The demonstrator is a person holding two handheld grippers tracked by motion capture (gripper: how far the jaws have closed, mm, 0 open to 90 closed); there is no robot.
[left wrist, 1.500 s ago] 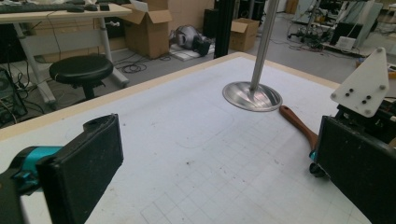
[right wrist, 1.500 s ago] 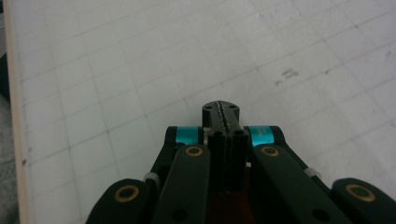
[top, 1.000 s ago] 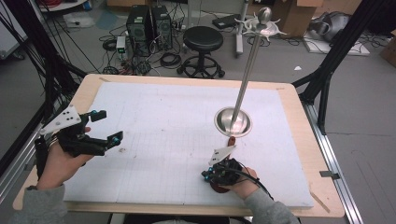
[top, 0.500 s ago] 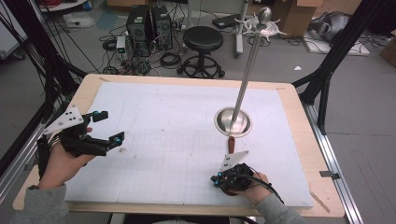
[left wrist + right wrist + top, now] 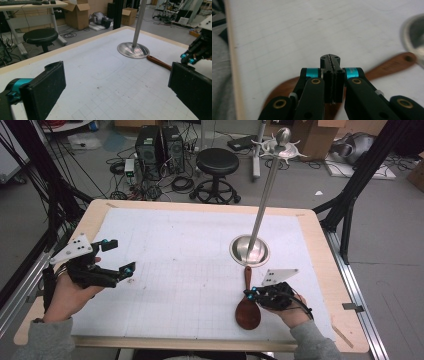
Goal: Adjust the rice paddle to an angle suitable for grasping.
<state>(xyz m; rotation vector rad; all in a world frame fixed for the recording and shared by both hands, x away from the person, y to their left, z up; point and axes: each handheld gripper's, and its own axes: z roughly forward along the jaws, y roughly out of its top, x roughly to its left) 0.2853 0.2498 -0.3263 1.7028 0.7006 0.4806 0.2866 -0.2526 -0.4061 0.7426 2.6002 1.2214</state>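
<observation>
A dark wooden spoon [image 5: 248, 306] lies flat on the white mat, bowl toward the front edge and handle pointing at the metal stand's round base [image 5: 249, 251]. My right gripper [image 5: 251, 292] is shut with nothing between its jaws, hovering just right of the spoon's neck. In the right gripper view its closed tips [image 5: 330, 58] sit above the spoon [image 5: 392, 66]. At the table's left side my left gripper [image 5: 122, 256] is held open and empty. Between its wide-apart jaws [image 5: 117, 87] I see the stand base [image 5: 133, 50], the spoon handle [image 5: 160, 62] and the right gripper [image 5: 188, 58].
A tall metal pole [image 5: 265, 195] rises from the base at the mat's right middle. A white gridded mat [image 5: 190, 270] covers the wooden table [image 5: 320, 245]. A black stool [image 5: 216, 162], computers and boxes stand on the floor beyond the far edge.
My right gripper moved right and slightly up, off the spoon, so the whole spoon now shows on the mat. The left gripper stayed put.
</observation>
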